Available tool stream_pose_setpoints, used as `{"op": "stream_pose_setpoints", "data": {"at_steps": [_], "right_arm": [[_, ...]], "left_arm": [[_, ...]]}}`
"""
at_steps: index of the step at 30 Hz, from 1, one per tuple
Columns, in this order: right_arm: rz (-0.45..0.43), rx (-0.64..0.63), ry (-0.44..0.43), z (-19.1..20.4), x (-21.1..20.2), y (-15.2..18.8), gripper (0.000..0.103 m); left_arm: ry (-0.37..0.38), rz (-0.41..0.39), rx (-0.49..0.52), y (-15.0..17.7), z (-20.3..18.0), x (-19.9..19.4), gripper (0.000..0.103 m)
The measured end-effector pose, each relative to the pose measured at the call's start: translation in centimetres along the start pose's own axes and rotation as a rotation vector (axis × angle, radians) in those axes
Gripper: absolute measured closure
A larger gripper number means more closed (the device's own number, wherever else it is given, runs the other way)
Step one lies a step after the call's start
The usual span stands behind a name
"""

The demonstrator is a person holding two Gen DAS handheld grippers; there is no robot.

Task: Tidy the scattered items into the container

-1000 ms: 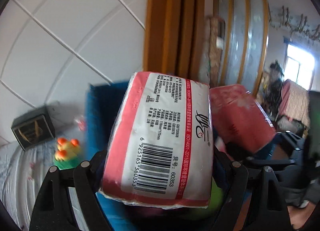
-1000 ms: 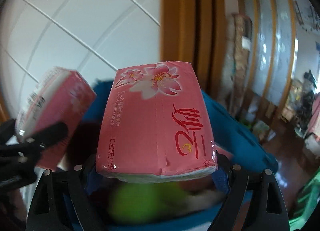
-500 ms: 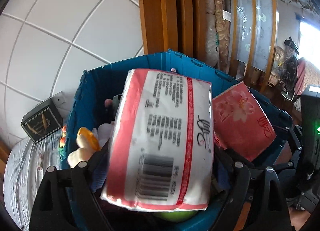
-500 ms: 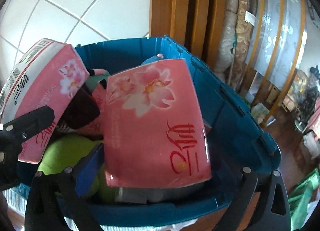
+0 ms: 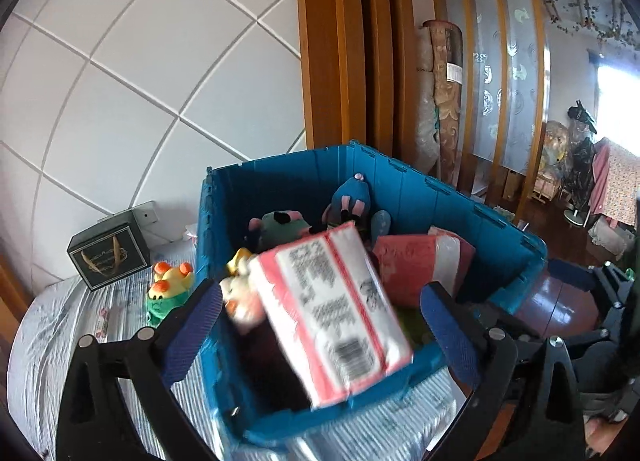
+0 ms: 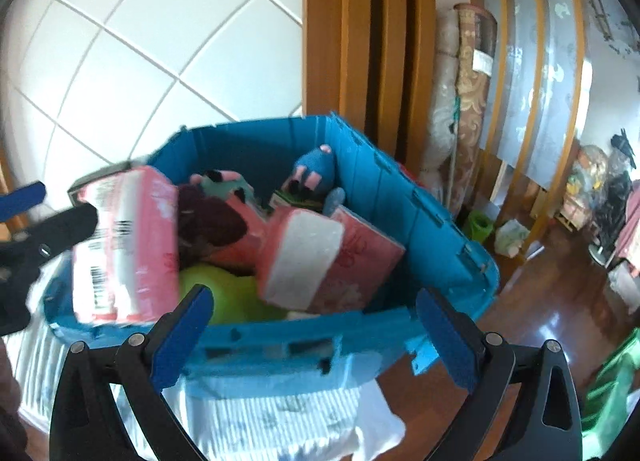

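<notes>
The blue crate (image 5: 472, 217) sits on a striped white cloth (image 5: 80, 325), its far side near the tiled wall (image 5: 120, 61) and wooden frame (image 5: 340, 41); inside lie plush toys (image 5: 352, 197), a green ball (image 6: 228, 297) and a pink tissue pack (image 6: 320, 261) tilted against the right wall; the barcode tissue pack (image 5: 332, 313) leans, blurred, over the crate's near rim, between the left tool's (image 5: 320, 325) blue pads yet touching neither; that tool's jaws are opening; the right tool (image 6: 316, 341) stands spread wide and empty at the crate's near wall; left of the crate, on the cloth, stand a dark gift box (image 5: 106, 257) and, nearer, a small green-and-orange toy (image 5: 168, 289).
</notes>
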State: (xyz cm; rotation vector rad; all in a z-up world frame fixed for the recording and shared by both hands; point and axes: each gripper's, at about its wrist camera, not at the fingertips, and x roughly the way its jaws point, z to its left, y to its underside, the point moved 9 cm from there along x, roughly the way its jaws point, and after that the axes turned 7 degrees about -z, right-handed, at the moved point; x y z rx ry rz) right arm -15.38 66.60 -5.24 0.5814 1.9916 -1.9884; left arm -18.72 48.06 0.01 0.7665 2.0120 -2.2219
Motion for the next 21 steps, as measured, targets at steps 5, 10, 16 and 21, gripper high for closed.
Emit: {"op": "stream_pose_setpoints", "data": {"at_steps": [5, 10, 16, 21], "right_arm": [[-0.038, -0.027, 0.01, 2.1, -4.1, -0.3, 0.0], [-0.031, -0.046, 0.024, 3.5, -6.4, 1.0, 0.0], [-0.027, -0.045, 0.017, 5.1, -8.3, 2.2, 0.0], [-0.024, -0.04, 0.002, 6.2, -9.2, 3.0, 0.0]], "left_arm": [[0.027, 0.007, -0.013, 1.6, 1.0, -2.5, 0.002], [0.029, 0.032, -0.038, 3.5, 2.2, -4.4, 0.002], [-0.002, 0.04, -0.056, 5.1, 4.0, -6.9, 0.002], [-0.027, 0.039, -0.086, 5.8, 5.7, -8.4, 0.002]]}}
